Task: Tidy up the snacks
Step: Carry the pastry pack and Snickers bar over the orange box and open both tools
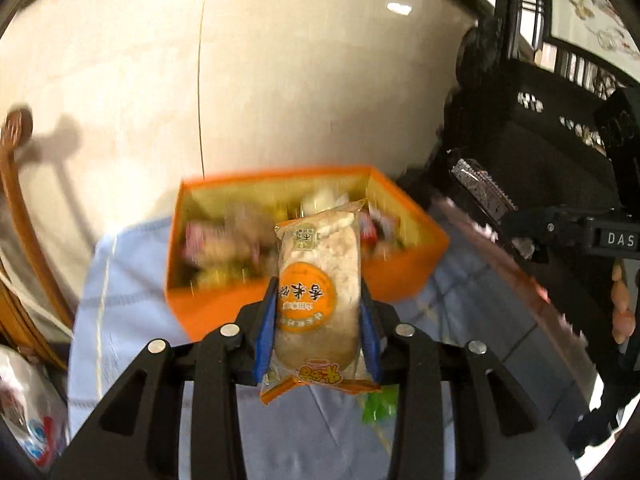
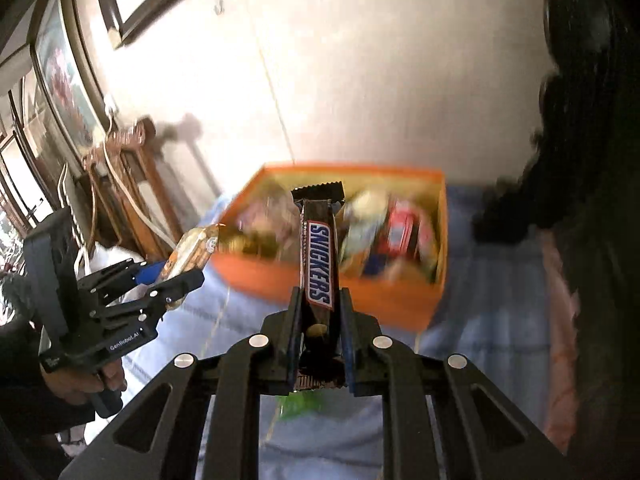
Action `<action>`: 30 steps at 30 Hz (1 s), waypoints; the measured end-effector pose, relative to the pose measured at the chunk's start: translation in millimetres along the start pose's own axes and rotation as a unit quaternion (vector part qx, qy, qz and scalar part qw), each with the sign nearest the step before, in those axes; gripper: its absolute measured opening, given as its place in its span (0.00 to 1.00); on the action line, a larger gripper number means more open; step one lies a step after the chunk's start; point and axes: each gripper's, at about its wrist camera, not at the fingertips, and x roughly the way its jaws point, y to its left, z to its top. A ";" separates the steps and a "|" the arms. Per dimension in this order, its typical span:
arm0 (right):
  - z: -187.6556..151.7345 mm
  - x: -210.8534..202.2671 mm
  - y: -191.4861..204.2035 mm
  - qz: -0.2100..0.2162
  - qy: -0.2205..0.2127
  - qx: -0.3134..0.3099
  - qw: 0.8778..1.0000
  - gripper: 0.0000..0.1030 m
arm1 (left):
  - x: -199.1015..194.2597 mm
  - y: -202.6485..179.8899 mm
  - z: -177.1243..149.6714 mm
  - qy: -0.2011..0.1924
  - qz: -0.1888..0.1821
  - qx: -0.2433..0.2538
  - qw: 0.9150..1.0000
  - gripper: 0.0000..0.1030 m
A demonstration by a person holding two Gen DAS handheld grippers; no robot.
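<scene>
The left claw (image 1: 318,312) is clamped on a rice cracker packet (image 1: 318,292), its blue pads (image 1: 267,328) pressing the two long sides; the packet points forward, away from the camera, its orange round label upside down in the left wrist view. Just below the claw lies a bit of green wrapper (image 1: 378,406) on a pale blue cloth (image 1: 132,320) that covers the bench. Ahead of the claw, past the packet's far end, sits an orange box (image 1: 218,312), open on top and already holding a jumble of wrapped snacks (image 1: 224,240) (too blurred to name).

The right claw (image 2: 319,312) grips a Snickers bar (image 2: 320,260) between its fingers, the bar running straight forward with its crimped end over the near wall of the same orange box (image 2: 400,308). Inside the box, beyond and to the right of the bar, a red wrapper (image 2: 404,232) shows among other blurred packets. To the left of the right claw, at about the same reach, the left claw (image 2: 176,268) appears with its packet (image 2: 194,250) near the box's left corner. Beyond the box is a light tiled floor (image 2: 360,80), with wooden furniture (image 2: 132,184) off to the left.
</scene>
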 end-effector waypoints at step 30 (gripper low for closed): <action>0.1 77.1 -34.3 -0.026 0.045 0.014 0.999 0.62 | 88.1 39.2 -0.3 0.098 0.051 -0.019 0.994 0.96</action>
